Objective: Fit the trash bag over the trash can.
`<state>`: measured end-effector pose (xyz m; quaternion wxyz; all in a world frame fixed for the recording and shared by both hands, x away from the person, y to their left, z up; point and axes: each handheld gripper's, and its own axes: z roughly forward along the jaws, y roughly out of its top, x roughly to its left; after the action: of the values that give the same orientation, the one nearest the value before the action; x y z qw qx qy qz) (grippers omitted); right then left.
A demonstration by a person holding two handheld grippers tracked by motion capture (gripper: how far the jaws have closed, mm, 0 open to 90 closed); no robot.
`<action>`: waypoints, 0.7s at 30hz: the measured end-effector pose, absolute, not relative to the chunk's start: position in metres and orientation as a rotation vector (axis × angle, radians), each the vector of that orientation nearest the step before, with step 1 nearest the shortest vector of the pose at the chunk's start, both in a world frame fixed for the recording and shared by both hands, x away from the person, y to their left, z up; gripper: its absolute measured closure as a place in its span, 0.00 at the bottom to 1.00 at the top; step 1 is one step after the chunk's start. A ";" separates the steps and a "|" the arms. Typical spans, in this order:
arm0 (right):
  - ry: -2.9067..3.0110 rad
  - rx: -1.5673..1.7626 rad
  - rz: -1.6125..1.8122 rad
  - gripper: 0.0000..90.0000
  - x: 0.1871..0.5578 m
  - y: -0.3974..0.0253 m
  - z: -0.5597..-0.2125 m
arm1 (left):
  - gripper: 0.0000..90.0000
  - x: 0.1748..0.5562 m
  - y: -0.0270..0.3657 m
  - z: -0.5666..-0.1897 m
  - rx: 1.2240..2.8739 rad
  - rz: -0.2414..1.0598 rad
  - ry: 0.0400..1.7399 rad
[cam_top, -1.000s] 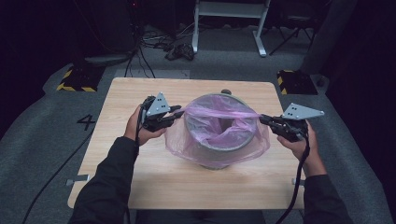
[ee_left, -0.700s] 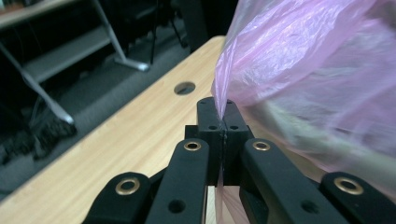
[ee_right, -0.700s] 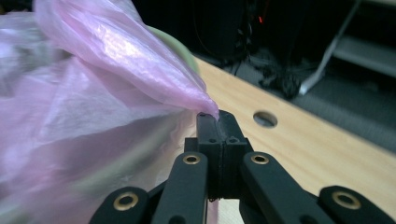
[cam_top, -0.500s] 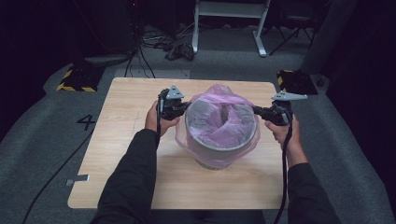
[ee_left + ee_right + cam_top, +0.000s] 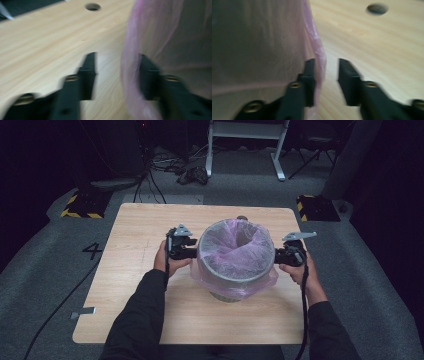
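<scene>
A grey round bin (image 5: 227,287) stands at the middle of the wooden table (image 5: 135,230). A pink plastic bag (image 5: 235,247) lines it, and the bag's edge is folded down over the rim. My left gripper (image 5: 189,252) is at the bin's left side. In the left gripper view the left gripper (image 5: 117,57) is open, with the bag's film (image 5: 132,82) hanging between the jaws. My right gripper (image 5: 276,256) is at the bin's right side. In the right gripper view the right gripper (image 5: 326,61) is open astride the bag's loose edge (image 5: 318,50). Both gripper views are blurred.
A cable hole (image 5: 92,6) pierces the tabletop beyond the left gripper, and a cable hole (image 5: 377,8) shows beyond the right one. Grey carpet surrounds the table, with yellow-black blocks (image 5: 80,205) and cables on the floor behind it.
The bag was held stretched wide above the bin, then carried back over it. Now its edge sits down around the rim, both grippers are lower, and their jaws stand apart.
</scene>
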<state>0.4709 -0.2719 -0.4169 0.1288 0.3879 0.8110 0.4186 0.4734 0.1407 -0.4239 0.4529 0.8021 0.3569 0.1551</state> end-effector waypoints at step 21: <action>2.225 0.674 1.430 0.39 0.412 -0.246 -0.293 | 0.19 0.339 0.182 -0.467 2.205 0.398 0.736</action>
<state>0.4125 -0.2455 -0.2934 0.2046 0.2418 0.7980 0.5127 0.3391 0.1816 -0.4668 0.3815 0.8643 0.2885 0.1558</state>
